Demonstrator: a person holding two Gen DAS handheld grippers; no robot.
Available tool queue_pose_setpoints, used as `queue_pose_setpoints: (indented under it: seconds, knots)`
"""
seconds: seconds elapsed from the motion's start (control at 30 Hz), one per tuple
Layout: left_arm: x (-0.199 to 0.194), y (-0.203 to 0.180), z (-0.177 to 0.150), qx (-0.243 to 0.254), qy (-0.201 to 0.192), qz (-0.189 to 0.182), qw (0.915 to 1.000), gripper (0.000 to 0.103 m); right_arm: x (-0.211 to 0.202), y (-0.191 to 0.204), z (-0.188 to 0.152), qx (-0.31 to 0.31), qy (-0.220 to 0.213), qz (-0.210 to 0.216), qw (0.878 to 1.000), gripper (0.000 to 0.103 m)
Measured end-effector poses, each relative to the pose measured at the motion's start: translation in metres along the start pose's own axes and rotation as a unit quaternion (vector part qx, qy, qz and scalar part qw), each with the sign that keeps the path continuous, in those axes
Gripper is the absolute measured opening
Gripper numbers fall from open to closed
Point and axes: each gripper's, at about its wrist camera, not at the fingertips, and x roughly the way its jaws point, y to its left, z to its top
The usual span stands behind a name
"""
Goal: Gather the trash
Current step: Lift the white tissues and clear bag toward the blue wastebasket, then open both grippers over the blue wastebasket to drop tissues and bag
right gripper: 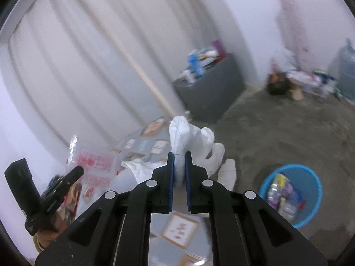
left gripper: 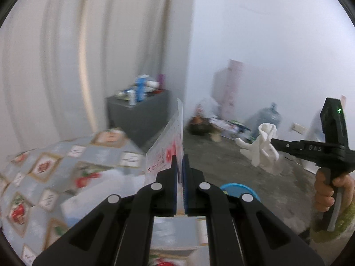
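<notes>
Both pieces of trash are already in hand, so the step is likely the carry to the round blue plastic basin (right gripper: 290,194) on the rough grey concrete floor (right gripper: 277,128).

Nearest, the left gripper (left gripper: 180,173) is clamped on a stiff, flat, clear plastic wrapper printed with red flowers (left gripper: 170,137), which stands on edge above the jaws. It hangs above the basin's near side, over the surface covered in a grey patterned cloth with red fruit squares (left gripper: 44,173). Being thin and slick, the sheet could slide in the grip; holding the jaws firm until it is right over the basin would probably be wise.

The right gripper (right gripper: 179,170) pinches a crumpled white tissue (right gripper: 193,139), soft and creased, with loose lobes spilling past the jaws. It sits up and to the left of the basin, which already holds crinkled clear and coloured packaging. Because the tissue is so light, letting go low over the rim seems safer than dropping it from height.

Beyond the basin stand a dark grey cabinet topped with bottles and boxes (right gripper: 213,88) and pale pleated curtains (right gripper: 77,66).
</notes>
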Motion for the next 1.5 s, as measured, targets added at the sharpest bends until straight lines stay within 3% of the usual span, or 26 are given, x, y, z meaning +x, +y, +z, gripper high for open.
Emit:
queue_pose_setpoints:
  seconds: [0.17,0.4,0.67,0.8,0.83,0.9,0.93,0.97,1.0,1.17,1.5]
  knots:
    - [0.047,-0.048,0.005,0.014,0.042,-0.066,0.9968,0.004,-0.013,-0.056,-0.010,0.061,-0.004,-0.031,0.998,0.008]
    - [0.134,-0.117,-0.003,0.026,0.137,-0.143,0.9797,0.004,0.000,-0.136,-0.031,0.147,0.016,-0.072,0.986,0.008]
    - [0.247,-0.193,-0.031,0.046,0.247,-0.174,0.9521,0.004,0.042,-0.216,-0.049,0.233,0.051,-0.104,0.966,0.012]
    - [0.292,-0.220,-0.045,0.047,0.281,-0.186,0.9403,0.004,0.064,-0.249,-0.060,0.270,0.066,-0.109,0.955,0.013]
    - [0.301,-0.226,-0.048,0.049,0.287,-0.187,0.9382,0.006,0.069,-0.253,-0.062,0.272,0.071,-0.110,0.953,0.016]
    - [0.324,-0.238,-0.056,0.053,0.306,-0.189,0.9313,0.021,0.083,-0.270,-0.068,0.292,0.082,-0.105,0.947,0.026]
    - [0.334,-0.242,-0.060,0.054,0.314,-0.185,0.9296,0.042,0.092,-0.279,-0.071,0.305,0.090,-0.100,0.943,0.037]
    - [0.343,-0.245,-0.062,0.055,0.318,-0.177,0.9300,0.058,0.098,-0.286,-0.073,0.317,0.096,-0.101,0.938,0.045]
    - [0.350,-0.246,-0.065,0.055,0.317,-0.160,0.9331,0.060,0.100,-0.291,-0.075,0.324,0.099,-0.105,0.935,0.045]
    - [0.356,-0.243,-0.067,0.031,0.322,-0.158,0.9329,0.065,0.090,-0.298,-0.082,0.337,0.088,-0.122,0.929,0.049]
    - [0.307,-0.233,-0.035,0.054,0.260,-0.138,0.9543,0.070,0.065,-0.282,-0.075,0.276,0.068,-0.157,0.946,0.055]
